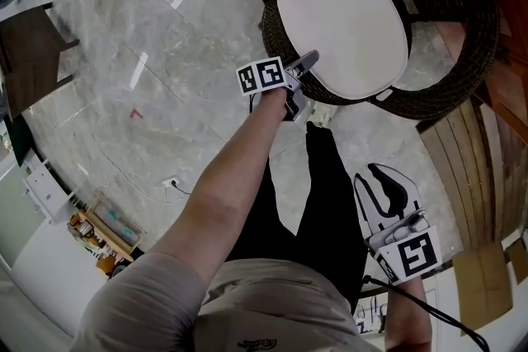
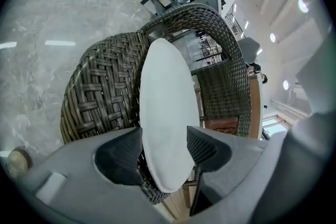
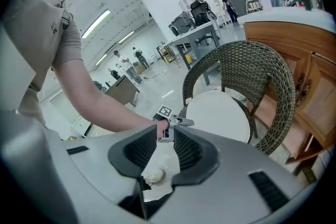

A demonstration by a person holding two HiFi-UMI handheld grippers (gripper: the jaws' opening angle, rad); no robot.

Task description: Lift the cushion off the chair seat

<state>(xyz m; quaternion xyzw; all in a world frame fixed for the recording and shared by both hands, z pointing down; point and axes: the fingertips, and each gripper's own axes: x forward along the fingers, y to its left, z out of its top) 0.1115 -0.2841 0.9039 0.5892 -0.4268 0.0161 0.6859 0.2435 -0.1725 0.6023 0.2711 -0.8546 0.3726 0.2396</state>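
In the head view the cushion (image 1: 342, 25) lies flat on the seat of the woven chair (image 1: 462, 53), an oval whose long axis runs away from the person. The left gripper (image 1: 301, 72) is at its near rim, pointing in along that axis, while the right gripper (image 1: 386, 185) hangs low beside the person's leg, well apart from the chair, so the left hand is plainly the nearer one. In the left gripper view, the left gripper (image 2: 165, 147) has its jaws spread wide, one pad on each side of the rounded near edge of the cushion (image 2: 165, 107). The edge sits between them, but no squeeze or dent shows, so I judge it not yet gripped. The cushion looks pale, smooth and fairly thin, covering most of the dark wicker chair (image 2: 100, 92). In the right gripper view, the right gripper (image 3: 165, 152) is also parted and holds nothing, with only floor and the far-off left gripper (image 3: 181, 122) showing through its gap. The cushion (image 3: 218, 113) lies ahead and to the right on the chair (image 3: 262, 76).
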